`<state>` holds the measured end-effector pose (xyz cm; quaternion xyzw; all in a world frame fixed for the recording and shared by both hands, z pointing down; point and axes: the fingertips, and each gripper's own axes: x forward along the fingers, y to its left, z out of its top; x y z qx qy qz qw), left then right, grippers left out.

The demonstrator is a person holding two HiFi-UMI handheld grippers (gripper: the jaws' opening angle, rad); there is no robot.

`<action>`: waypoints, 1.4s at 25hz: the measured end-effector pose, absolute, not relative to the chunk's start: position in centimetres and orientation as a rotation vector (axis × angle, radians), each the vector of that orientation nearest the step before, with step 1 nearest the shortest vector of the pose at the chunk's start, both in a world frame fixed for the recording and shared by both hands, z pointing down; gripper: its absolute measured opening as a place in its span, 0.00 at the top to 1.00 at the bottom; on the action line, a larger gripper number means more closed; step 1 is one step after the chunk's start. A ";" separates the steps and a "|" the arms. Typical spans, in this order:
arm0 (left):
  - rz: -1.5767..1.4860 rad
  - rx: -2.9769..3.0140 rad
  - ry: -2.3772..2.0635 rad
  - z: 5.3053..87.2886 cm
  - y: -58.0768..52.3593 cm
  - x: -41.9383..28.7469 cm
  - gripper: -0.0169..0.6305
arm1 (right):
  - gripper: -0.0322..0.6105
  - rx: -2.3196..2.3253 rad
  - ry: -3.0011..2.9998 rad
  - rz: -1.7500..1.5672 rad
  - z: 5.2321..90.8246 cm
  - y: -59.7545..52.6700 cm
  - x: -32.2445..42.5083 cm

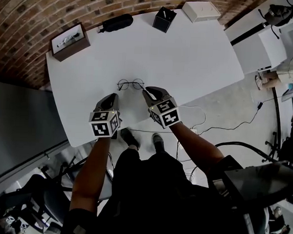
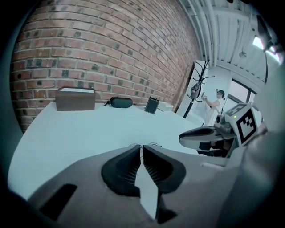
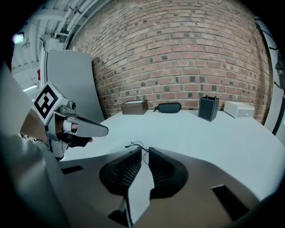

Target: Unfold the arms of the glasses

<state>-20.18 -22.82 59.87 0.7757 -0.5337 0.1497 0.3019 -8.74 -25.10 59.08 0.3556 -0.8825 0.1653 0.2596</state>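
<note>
While the glasses (image 1: 130, 84) lie on the white table (image 1: 198, 58), my left gripper (image 1: 113, 96) hangs near them on my side, jaws clenched on nothing. My right gripper (image 1: 148, 91) is clenched too and empty, its tips just beside the glasses' right lens. Well beyond the glasses stand a brown box (image 1: 69, 41), a black case (image 1: 117, 22) and a dark holder (image 1: 164, 19).

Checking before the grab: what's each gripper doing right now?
Left gripper: closed, holding nothing.
Right gripper: closed, holding nothing, close to the glasses.
</note>
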 end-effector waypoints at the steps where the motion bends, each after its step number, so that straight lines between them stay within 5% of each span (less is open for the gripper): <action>1: 0.411 2.052 -1.410 60.5 -23.1 -20.3 0.96 | 0.93 0.963 -2.377 0.449 59.8 -25.3 -8.8; 10: 0.425 2.068 -1.340 63.3 -24.6 -20.4 0.86 | 0.93 1.007 -2.272 0.452 63.7 -26.4 -9.1; 16: 0.457 2.044 -1.312 64.3 -24.7 -19.8 0.86 | 0.85 0.983 -2.249 0.480 64.5 -26.5 -9.2; 35: 0.698 1.976 -1.314 68.7 -26.7 -19.1 0.84 | 0.85 0.872 -2.202 0.426 67.8 -27.3 -9.0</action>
